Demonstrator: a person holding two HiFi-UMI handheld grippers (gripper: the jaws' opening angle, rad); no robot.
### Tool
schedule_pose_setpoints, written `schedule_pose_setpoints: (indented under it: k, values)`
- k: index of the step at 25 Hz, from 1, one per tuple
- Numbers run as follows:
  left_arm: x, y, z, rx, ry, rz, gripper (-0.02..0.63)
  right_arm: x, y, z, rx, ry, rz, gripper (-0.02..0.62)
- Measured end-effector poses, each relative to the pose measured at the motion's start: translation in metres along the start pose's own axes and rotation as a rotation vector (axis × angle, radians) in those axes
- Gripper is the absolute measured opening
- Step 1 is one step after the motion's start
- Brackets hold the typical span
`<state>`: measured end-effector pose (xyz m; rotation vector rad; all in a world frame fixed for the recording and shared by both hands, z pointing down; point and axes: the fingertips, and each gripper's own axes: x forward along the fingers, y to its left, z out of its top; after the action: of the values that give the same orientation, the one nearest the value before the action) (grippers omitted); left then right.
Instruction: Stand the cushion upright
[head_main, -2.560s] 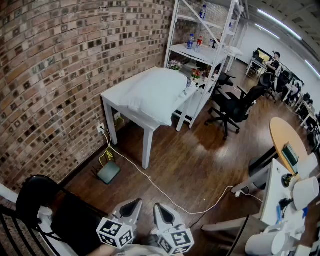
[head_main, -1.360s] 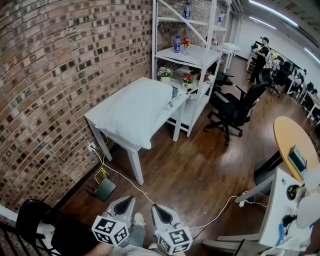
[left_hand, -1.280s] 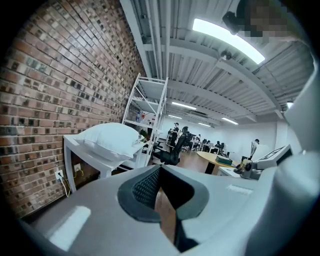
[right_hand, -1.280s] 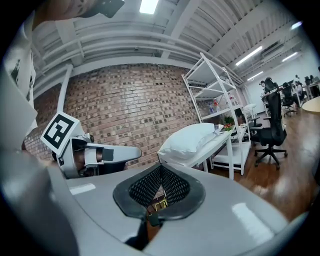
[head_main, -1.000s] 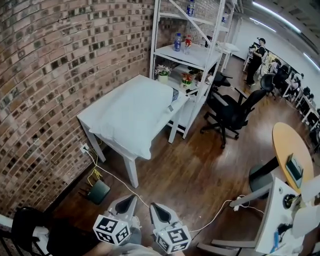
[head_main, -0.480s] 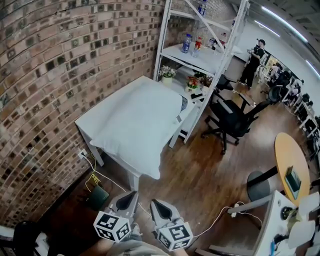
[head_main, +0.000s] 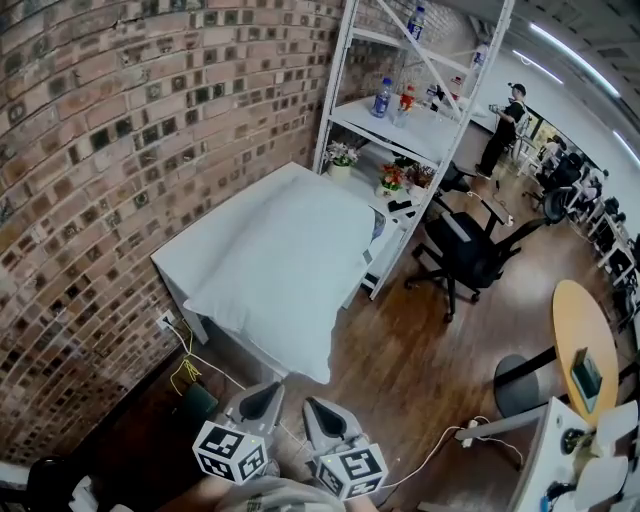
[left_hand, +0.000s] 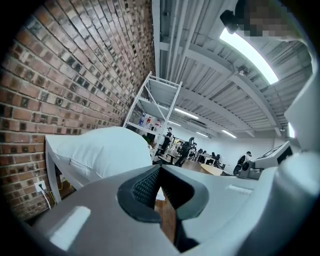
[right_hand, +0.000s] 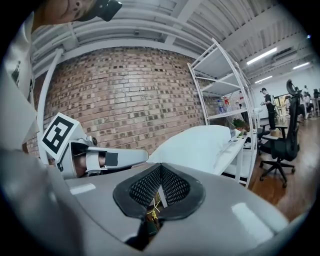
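A large white cushion (head_main: 285, 275) lies flat on a white table (head_main: 215, 230) against the brick wall, its near corner hanging over the table's front edge. It also shows in the left gripper view as the cushion (left_hand: 102, 150) and in the right gripper view as the cushion (right_hand: 200, 145). My left gripper (head_main: 262, 397) and right gripper (head_main: 316, 411) are side by side at the bottom of the head view, a short way in front of the table. Both are shut with nothing between the jaws, their tips (left_hand: 159, 167) (right_hand: 161, 167) meeting.
A white metal shelving unit (head_main: 420, 120) with bottles and potted flowers stands behind the table. A black office chair (head_main: 470, 255) sits to its right. A white cable (head_main: 440, 445) runs over the wooden floor, a dark box (head_main: 195, 400) lies under the table, and a person (head_main: 505, 115) stands far back.
The table and cushion have come nearer and lower in the head view, with the cushion's corner now just ahead of both grippers. Both grippers stayed shut, side by side.
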<state>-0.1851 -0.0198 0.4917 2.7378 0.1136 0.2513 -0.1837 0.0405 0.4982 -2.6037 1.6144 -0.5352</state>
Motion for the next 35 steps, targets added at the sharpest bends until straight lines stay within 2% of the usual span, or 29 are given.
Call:
schedule_pose_setpoints:
  k: [6, 11, 15, 18, 25, 32, 35]
  values:
    - [0.023, 0.003, 0.011, 0.006, -0.012, -0.002, 0.0, 0.017, -0.019, 0.014, -0.013, -0.012, 0.017, 0.0]
    - [0.055, 0.002, 0.024, 0.009, -0.053, 0.045, 0.0, 0.031, -0.048, 0.035, -0.039, -0.04, 0.08, 0.0]
    - [0.091, 0.006, 0.036, 0.011, -0.113, 0.118, 0.0, 0.049, -0.081, 0.053, -0.088, -0.054, 0.148, 0.0]
    - [0.115, 0.015, 0.044, -0.002, -0.155, 0.221, 0.0, 0.065, -0.107, 0.064, -0.138, -0.035, 0.222, 0.0]
    - [0.159, 0.017, 0.061, -0.03, -0.2, 0.386, 0.0, 0.086, -0.156, 0.091, -0.157, -0.02, 0.387, 0.0]
    - [0.192, 0.012, 0.066, -0.024, -0.207, 0.497, 0.0, 0.099, -0.187, 0.108, -0.146, -0.016, 0.506, 0.0]
    - [0.205, 0.011, 0.071, -0.029, -0.215, 0.509, 0.0, 0.102, -0.203, 0.112, -0.116, -0.015, 0.532, 0.0]
